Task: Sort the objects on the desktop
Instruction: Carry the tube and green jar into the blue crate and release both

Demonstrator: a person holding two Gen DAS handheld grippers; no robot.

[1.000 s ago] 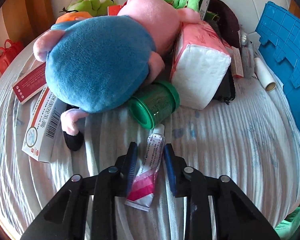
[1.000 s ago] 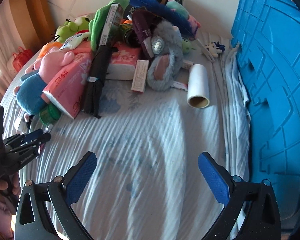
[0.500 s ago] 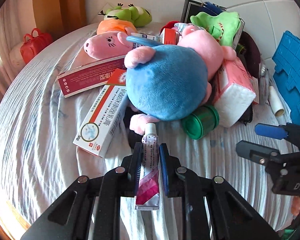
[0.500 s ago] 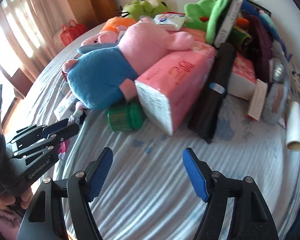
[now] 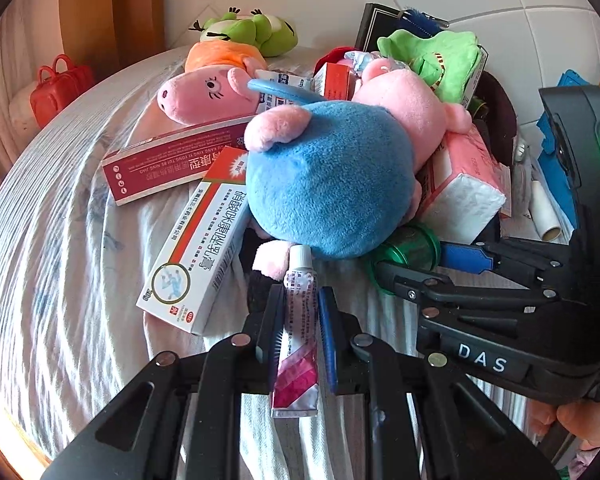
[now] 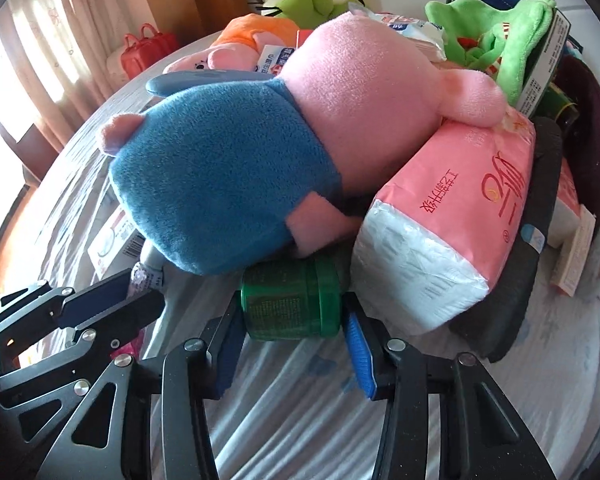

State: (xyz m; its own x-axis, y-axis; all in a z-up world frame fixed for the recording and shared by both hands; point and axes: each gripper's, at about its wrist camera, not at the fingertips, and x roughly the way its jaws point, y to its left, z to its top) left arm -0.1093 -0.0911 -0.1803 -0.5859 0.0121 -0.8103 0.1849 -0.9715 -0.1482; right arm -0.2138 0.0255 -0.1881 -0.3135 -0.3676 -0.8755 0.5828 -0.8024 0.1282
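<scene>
My left gripper is shut on a small white and pink ointment tube, its cap pointing at the pile. My right gripper has its jaws on either side of a green jar that lies on its side under the blue and pink pig plush; whether the pads press on it I cannot tell. The right gripper also shows in the left wrist view, at the green jar. The left gripper shows at the lower left of the right wrist view.
A pink tissue pack leans beside the jar. A white medicine box and a red box lie left of the plush. More plush toys, a black pouch and a blue crate surround the pile.
My left gripper closed on the tube and lifted back with it. My right gripper swung left to the pile and narrowed its jaws around the green jar.
</scene>
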